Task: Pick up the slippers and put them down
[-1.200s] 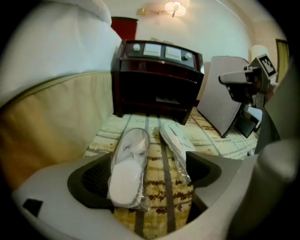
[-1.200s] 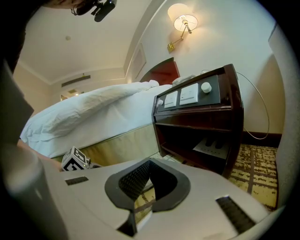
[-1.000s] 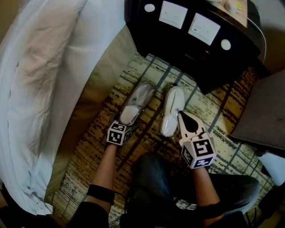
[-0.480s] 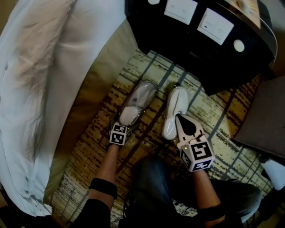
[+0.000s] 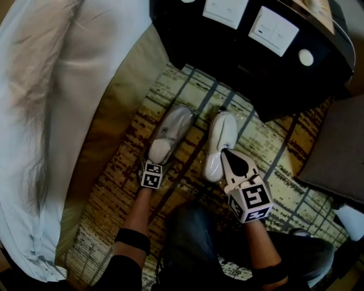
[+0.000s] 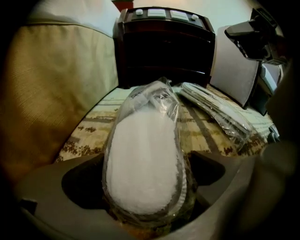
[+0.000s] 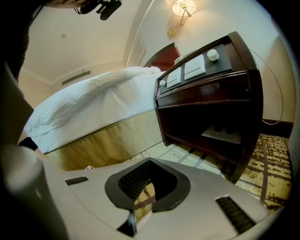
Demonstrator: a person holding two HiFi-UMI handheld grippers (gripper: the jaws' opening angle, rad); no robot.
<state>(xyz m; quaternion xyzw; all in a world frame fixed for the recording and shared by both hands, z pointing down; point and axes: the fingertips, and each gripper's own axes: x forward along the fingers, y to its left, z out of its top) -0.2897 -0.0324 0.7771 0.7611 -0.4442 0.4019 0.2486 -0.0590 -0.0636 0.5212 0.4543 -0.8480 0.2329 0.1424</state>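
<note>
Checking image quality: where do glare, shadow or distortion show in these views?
Head view: dim, the nightstand nearly black. Left gripper view: plastic wrap on the near slipper glints; corners vignette dark. Right gripper view: the wall lamp blows out; fisheye bows the nightstand.

A hotel bedroom: white-duveted bed [image 5: 40, 113] at nine o'clock, switch-panelled dark nightstand [image 5: 227, 51] at twelve, plastic-wrapped slippers [image 5: 169, 133] on patterned carpet [image 5: 114, 193].

Room was dim and warm; wall lamp [image 7: 183, 7] glowed at 12 o'clock in the right gripper view. Both gripper views bowed, corners vignetted black. Nightstand [image 5: 250, 62] read near-black; wrapped slipper [image 6: 143, 164] showed soft glare.
</note>
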